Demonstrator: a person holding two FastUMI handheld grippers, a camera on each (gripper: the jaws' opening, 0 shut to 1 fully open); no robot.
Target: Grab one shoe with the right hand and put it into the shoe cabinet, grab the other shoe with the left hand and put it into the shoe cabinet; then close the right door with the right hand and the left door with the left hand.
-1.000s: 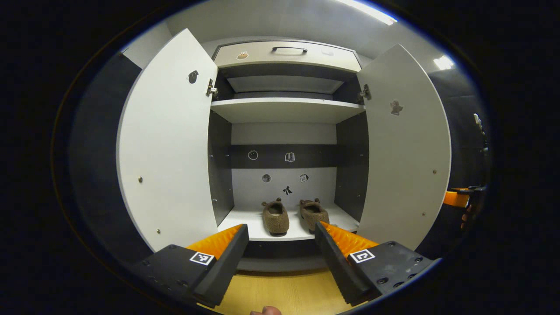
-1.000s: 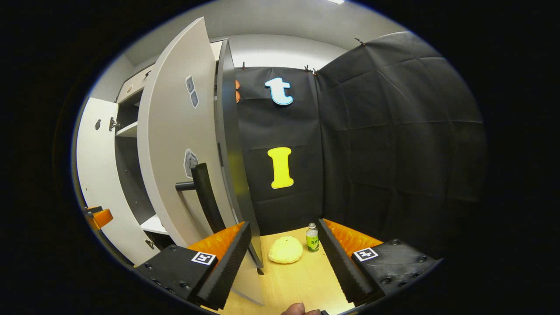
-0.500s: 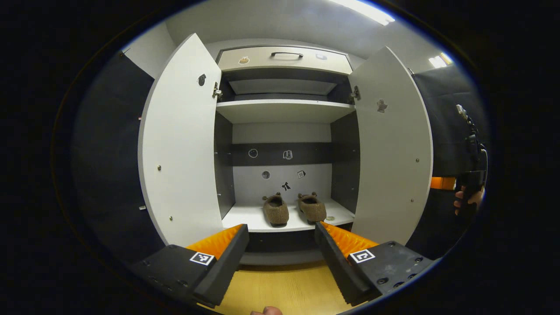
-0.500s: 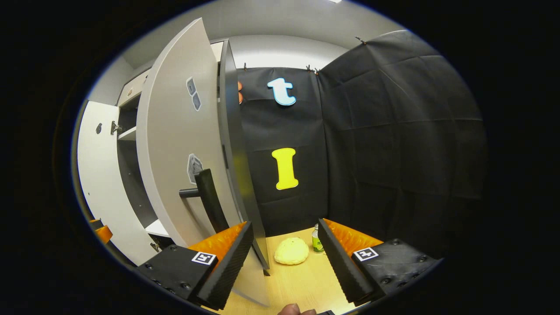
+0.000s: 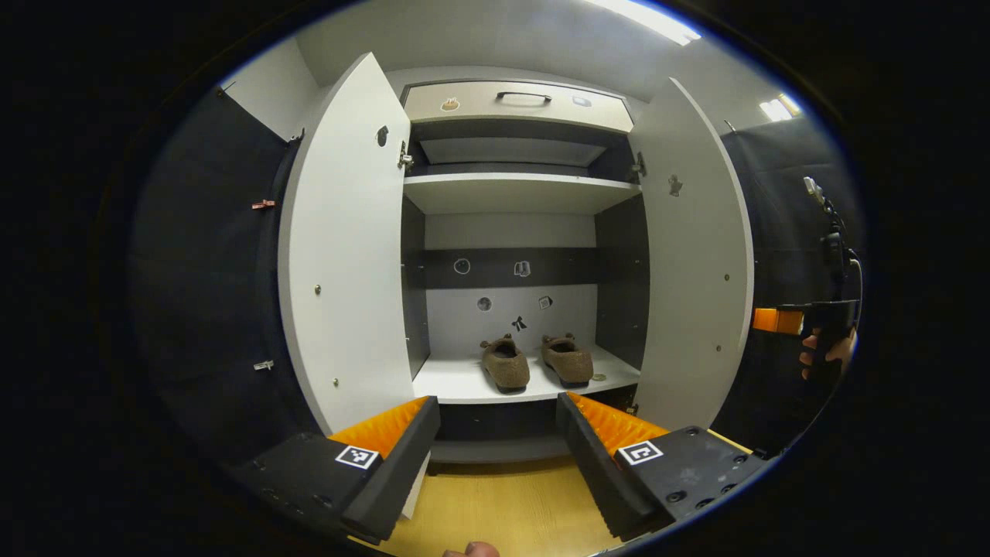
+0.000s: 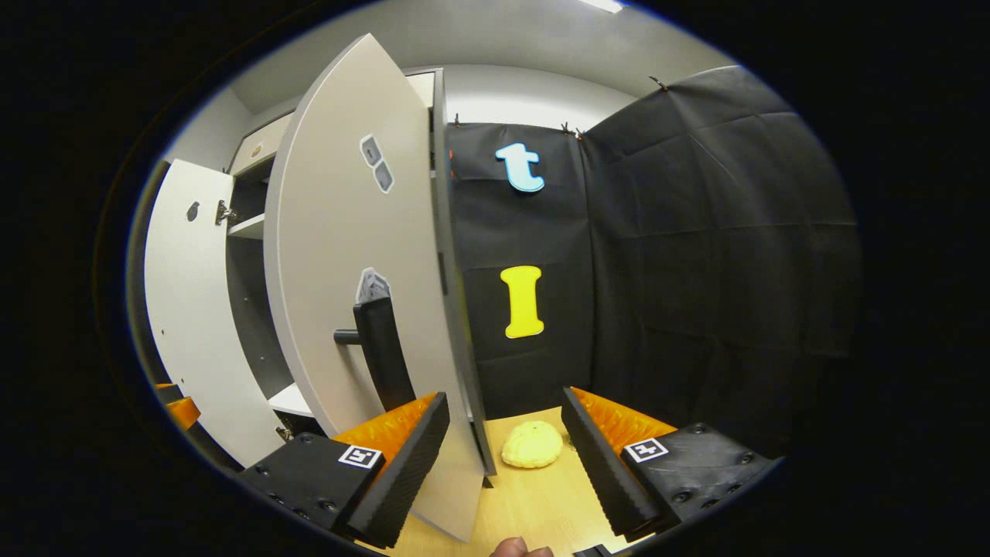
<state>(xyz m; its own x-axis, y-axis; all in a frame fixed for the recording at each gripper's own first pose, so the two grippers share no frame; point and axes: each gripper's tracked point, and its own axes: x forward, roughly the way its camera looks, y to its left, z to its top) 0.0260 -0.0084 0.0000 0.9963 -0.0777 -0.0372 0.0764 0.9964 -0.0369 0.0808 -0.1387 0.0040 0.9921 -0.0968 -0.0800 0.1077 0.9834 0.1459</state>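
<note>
Two brown fuzzy shoes stand side by side on the bottom shelf of the white shoe cabinet. Both doors stand wide: the left door and the right door. My left gripper is open and empty, back from the cabinet front. My right gripper is open and empty beside the outer face of the right door, whose edge lies between its fingers; the black handle is just left. In the left gripper view the right gripper and its hand show beyond the right door.
A yellow lump lies on the wooden floor past the right door. Black cloth walls close the booth. An upper shelf and a top drawer with handle sit above the shoes.
The left gripper has drawn back from the cabinet, so the shoes look smaller. The right gripper has shifted toward the right door's edge; the small bottle by the yellow lump is now hidden behind a finger.
</note>
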